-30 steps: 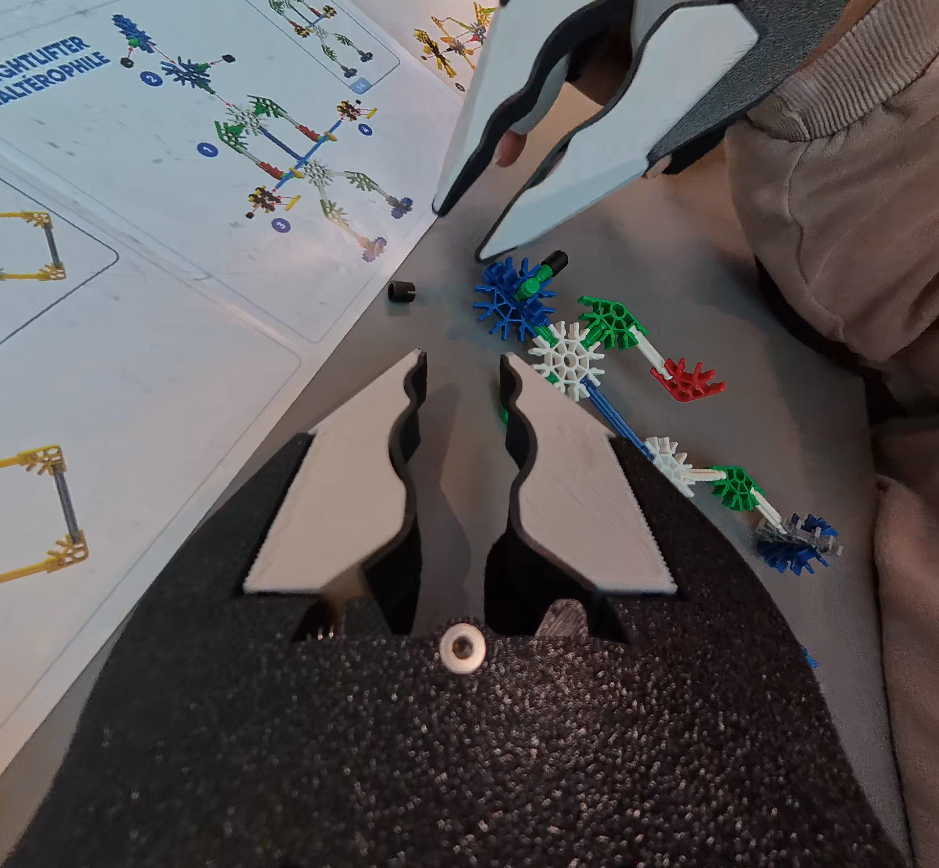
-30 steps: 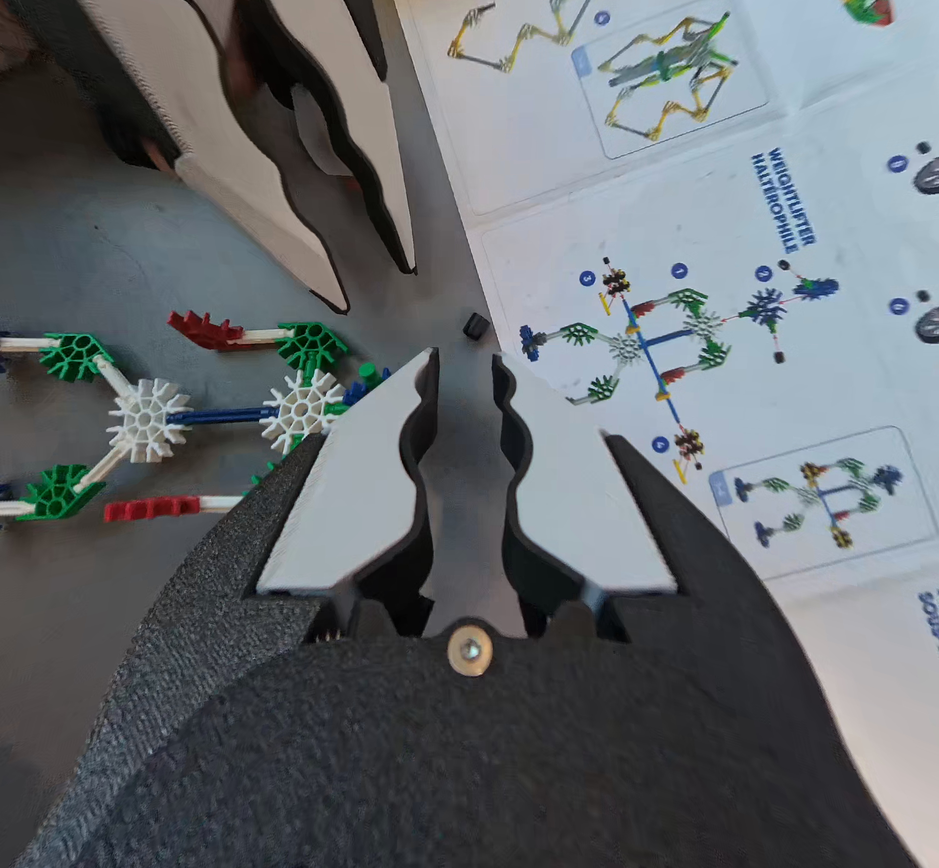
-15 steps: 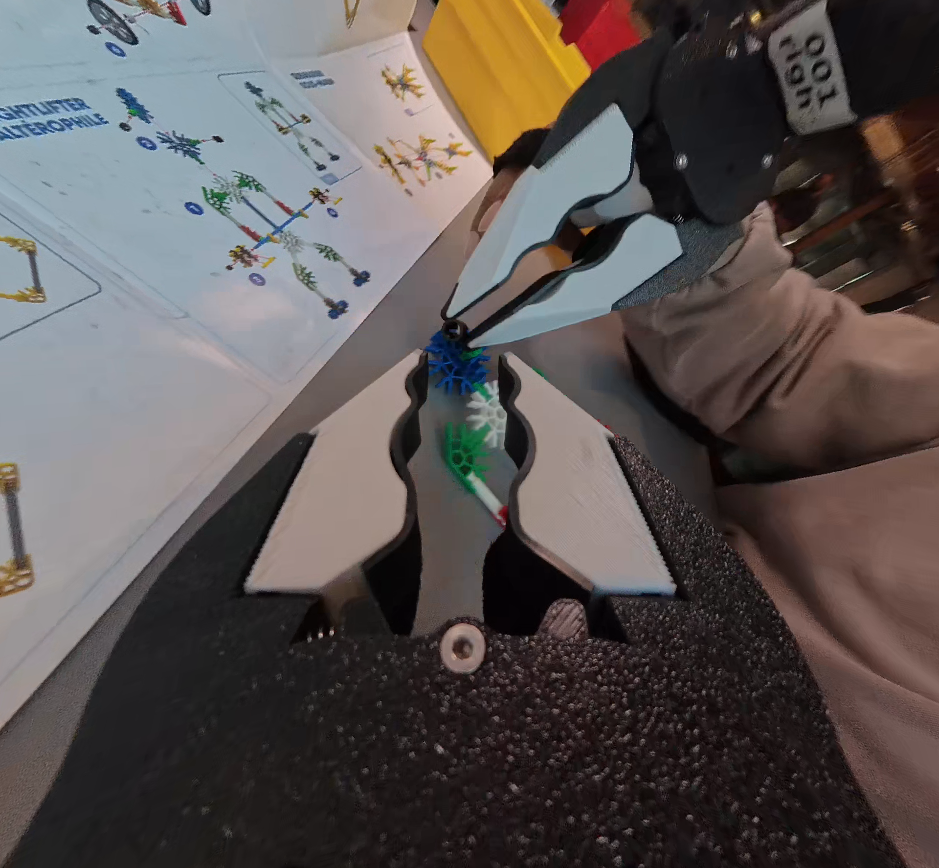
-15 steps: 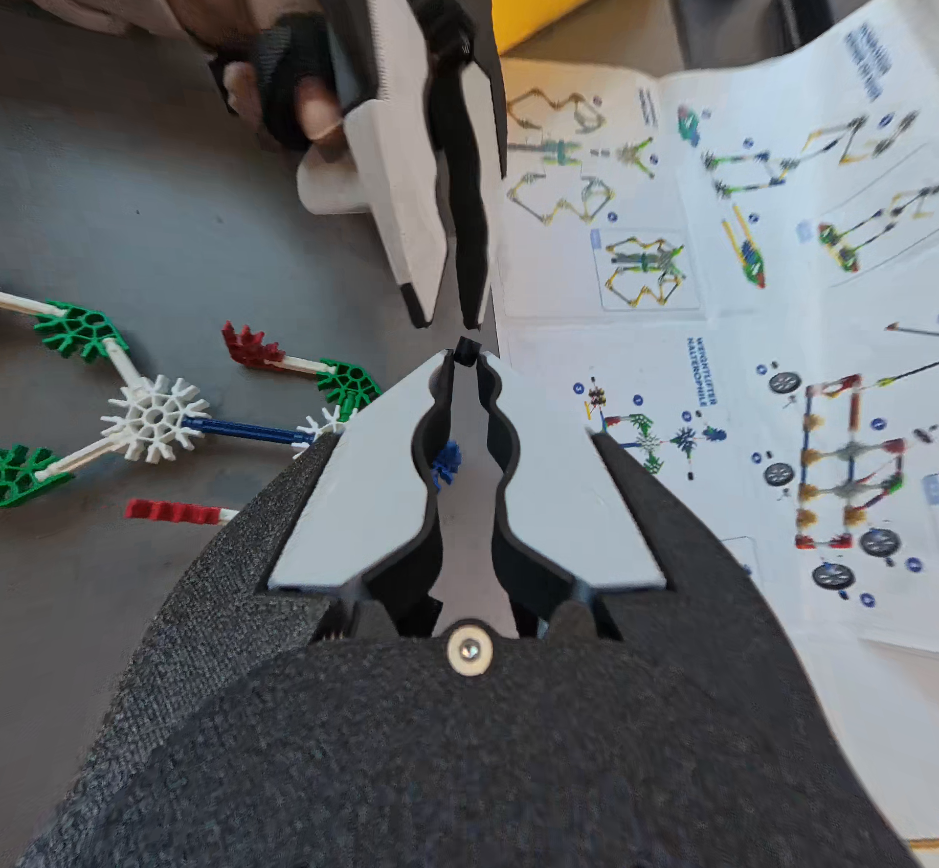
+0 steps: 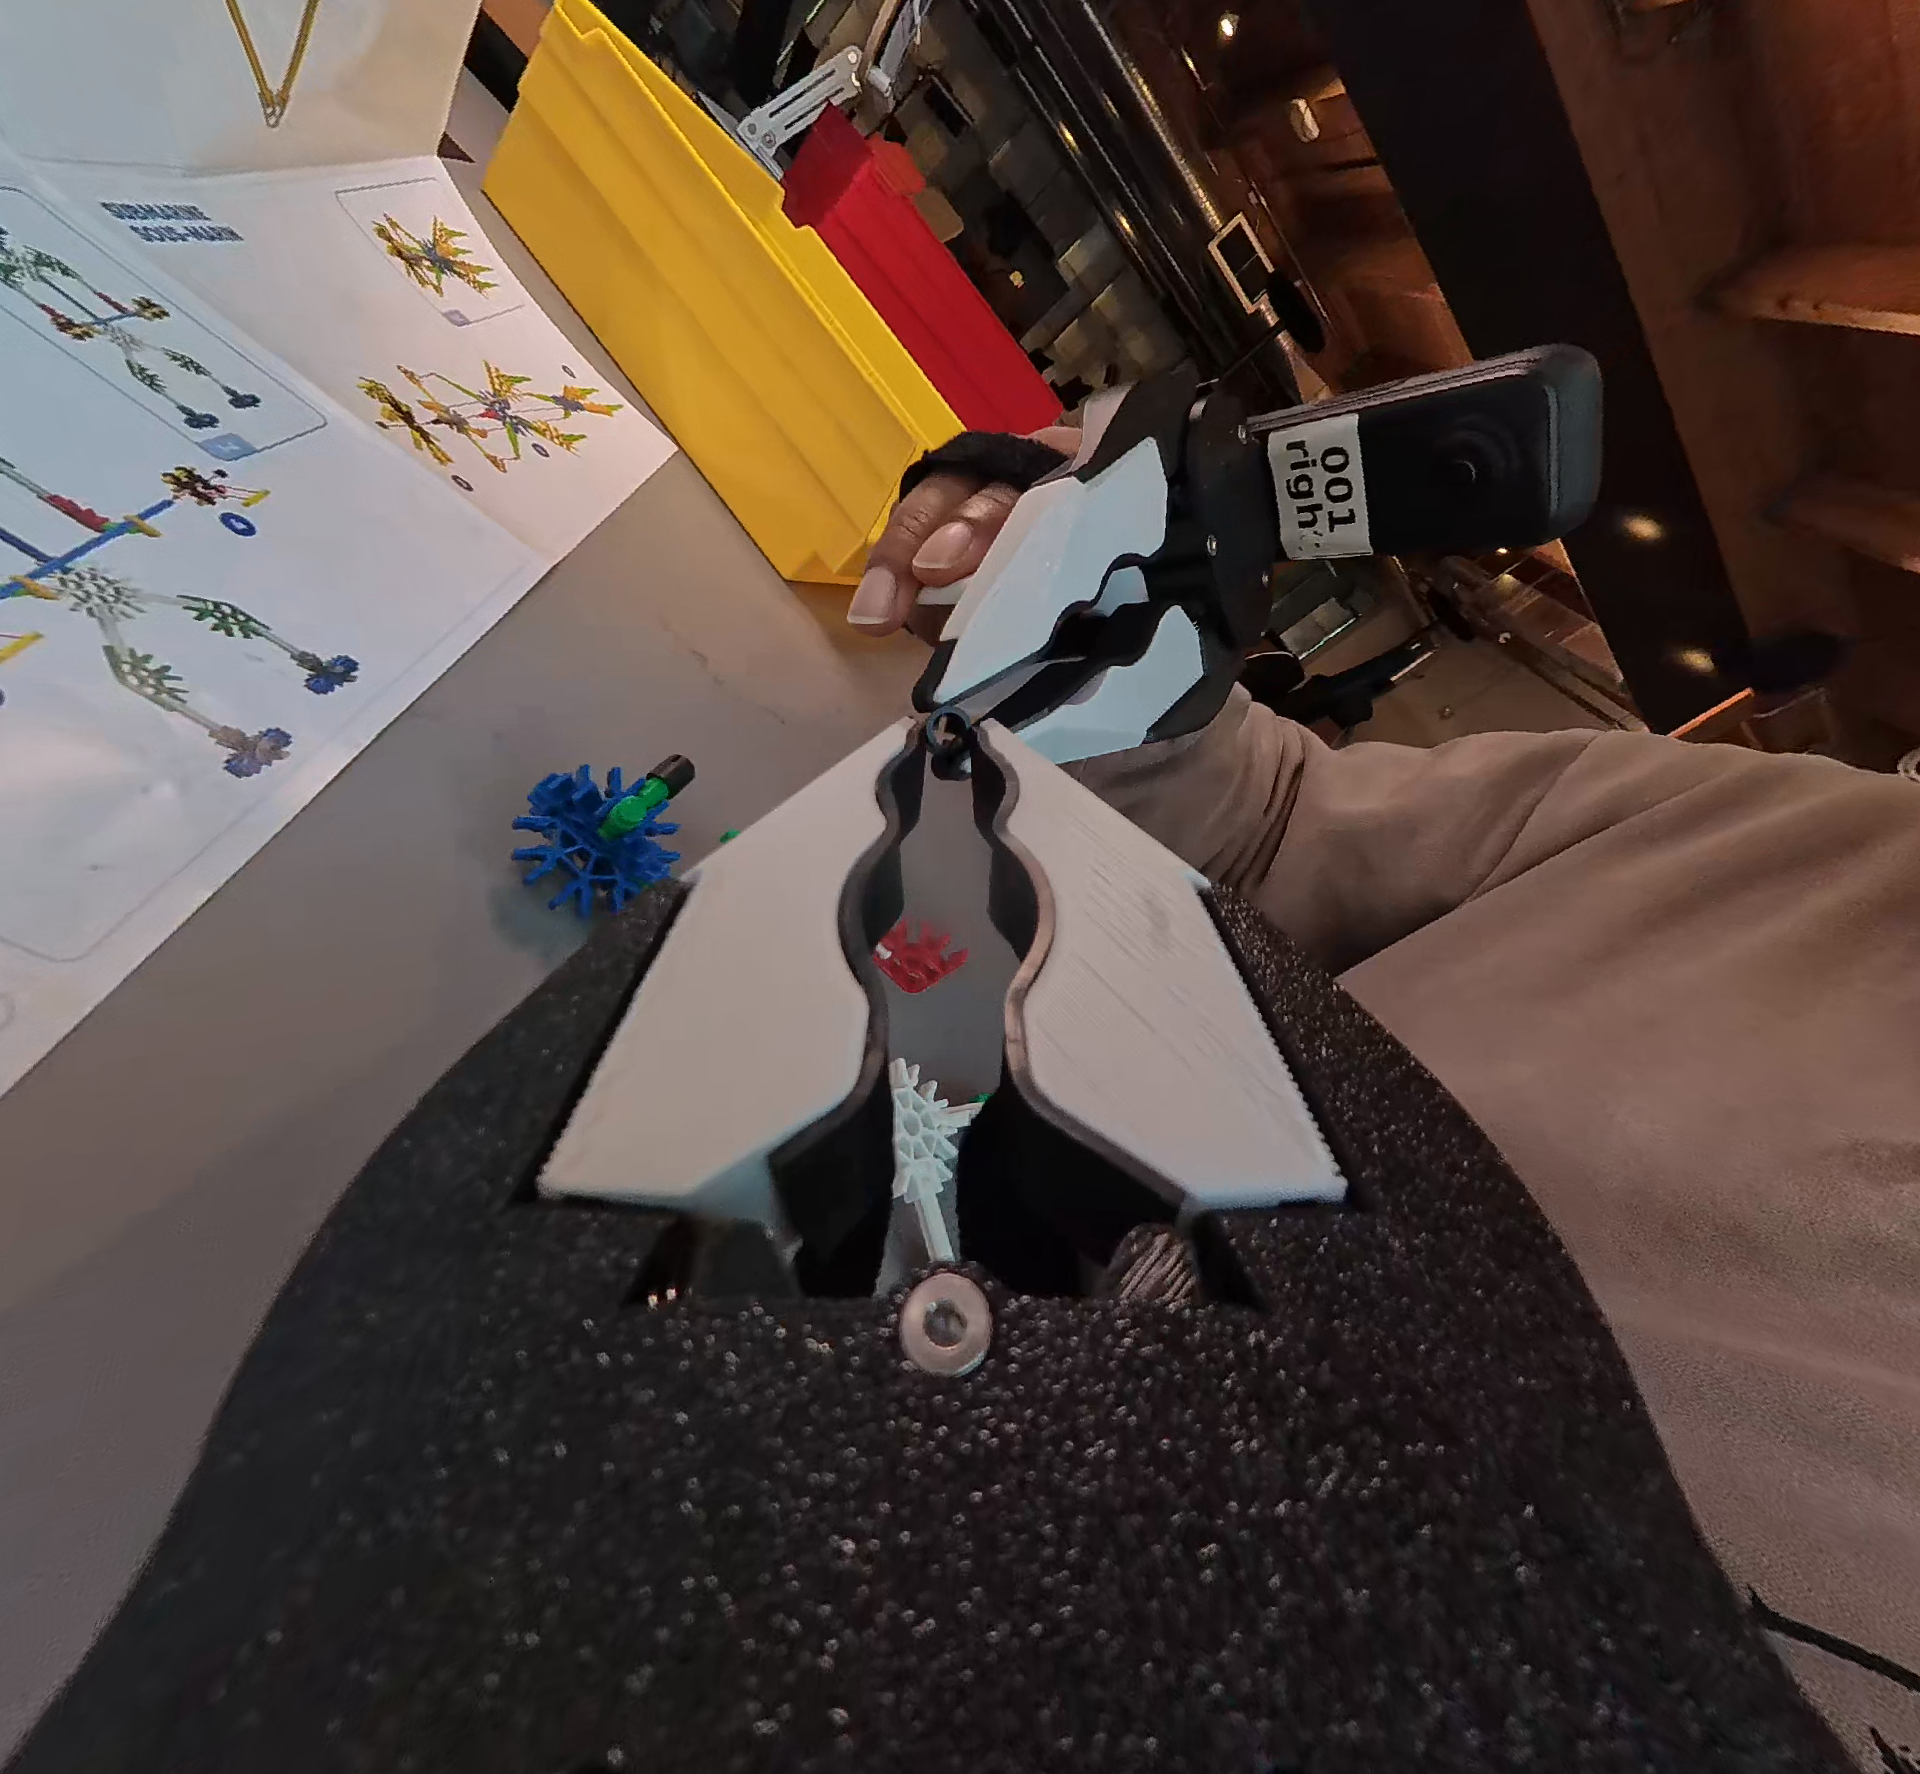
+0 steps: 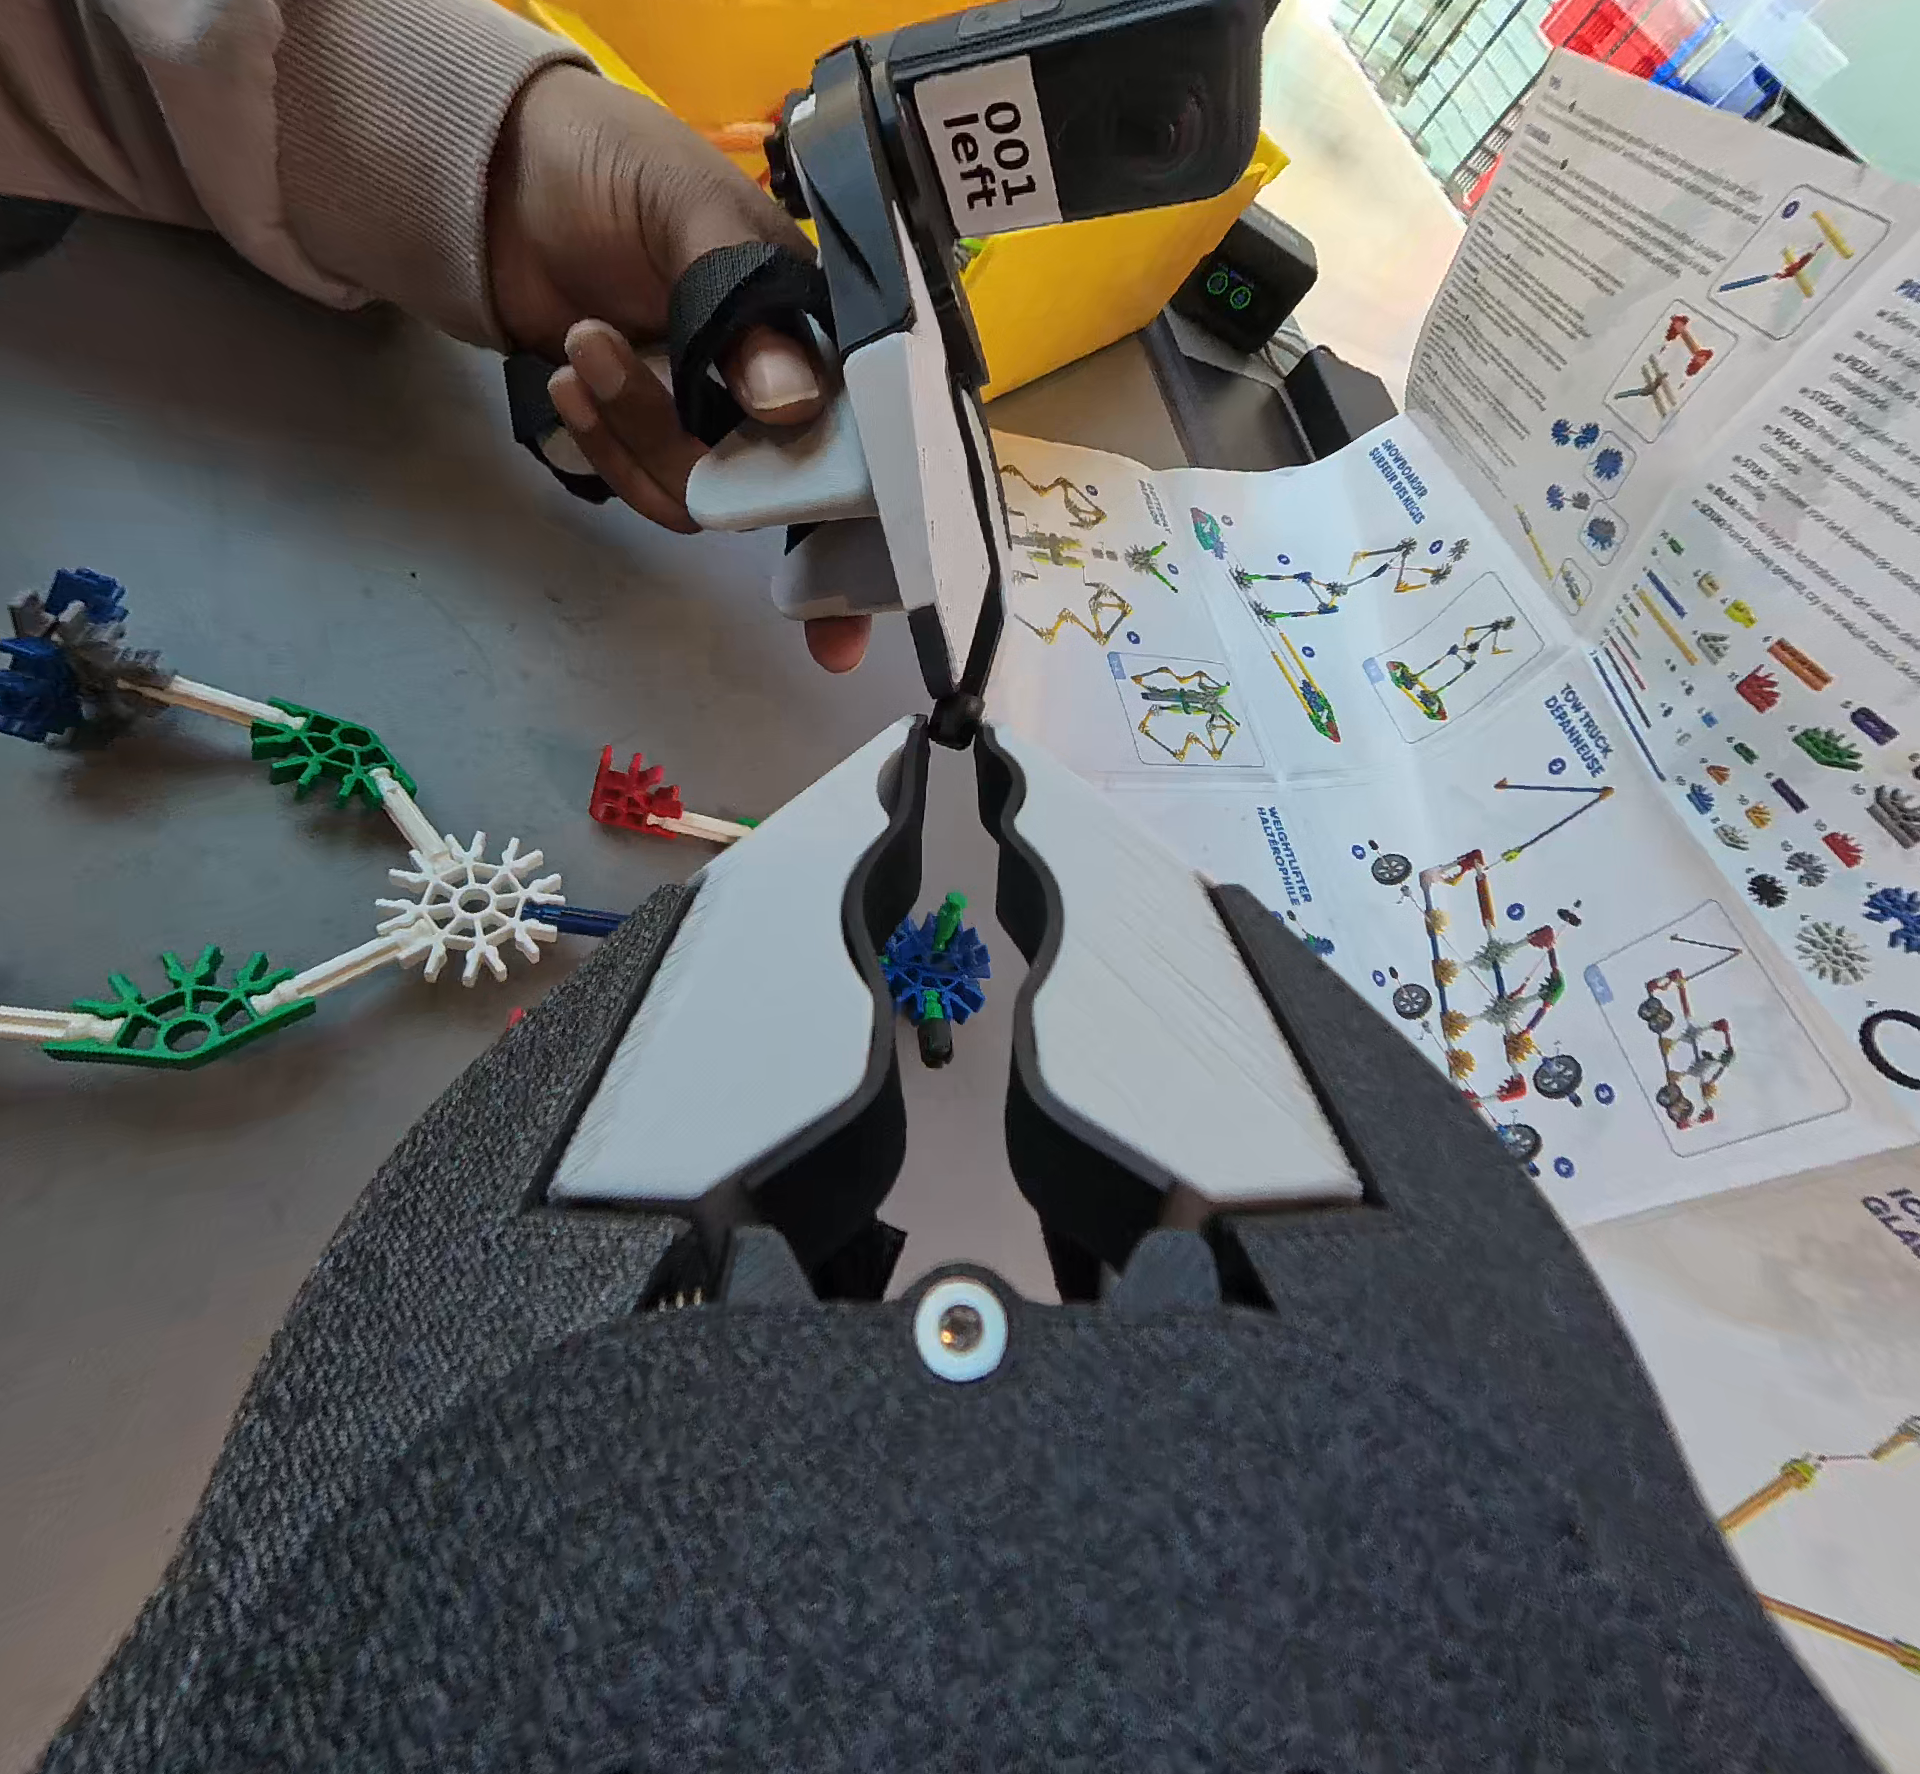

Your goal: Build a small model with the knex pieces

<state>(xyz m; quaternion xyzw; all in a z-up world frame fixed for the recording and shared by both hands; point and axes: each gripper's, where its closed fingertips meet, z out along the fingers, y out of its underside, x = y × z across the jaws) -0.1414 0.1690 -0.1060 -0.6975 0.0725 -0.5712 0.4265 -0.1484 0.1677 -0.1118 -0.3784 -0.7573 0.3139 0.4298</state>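
Note:
A small black cap (image 5: 948,745) hangs in the air between both grippers, whose tips meet on it. My left gripper (image 5: 950,737) is shut on the cap. My right gripper (image 6: 952,732) is shut on the same cap (image 6: 954,718) from the opposite side. Below them on the grey table (image 5: 312,1049) lies a blue snowflake connector (image 5: 592,836) with a green rod and a black end cap. It joins a flat figure of white (image 6: 470,905), green (image 6: 327,753) and red (image 6: 629,789) connectors on white rods.
A large printed instruction sheet (image 6: 1455,789) covers the table beside the figure and also shows in the left wrist view (image 5: 260,529). A yellow bin (image 5: 707,322) and a red bin (image 5: 914,270) stand behind it. A person's sleeved arm (image 5: 1558,997) lies close on the right. Both grippers' tips are close together, under 4 cm apart. It is some 8 cm from my left tips to the blue snowflake connector (image 5: 592,836). The right camera catches it too, in the right wrist view (image 6: 943,927).
Both grippers rose from the table. The right one picked up the loose black cap, and the left gripper has closed onto it too.

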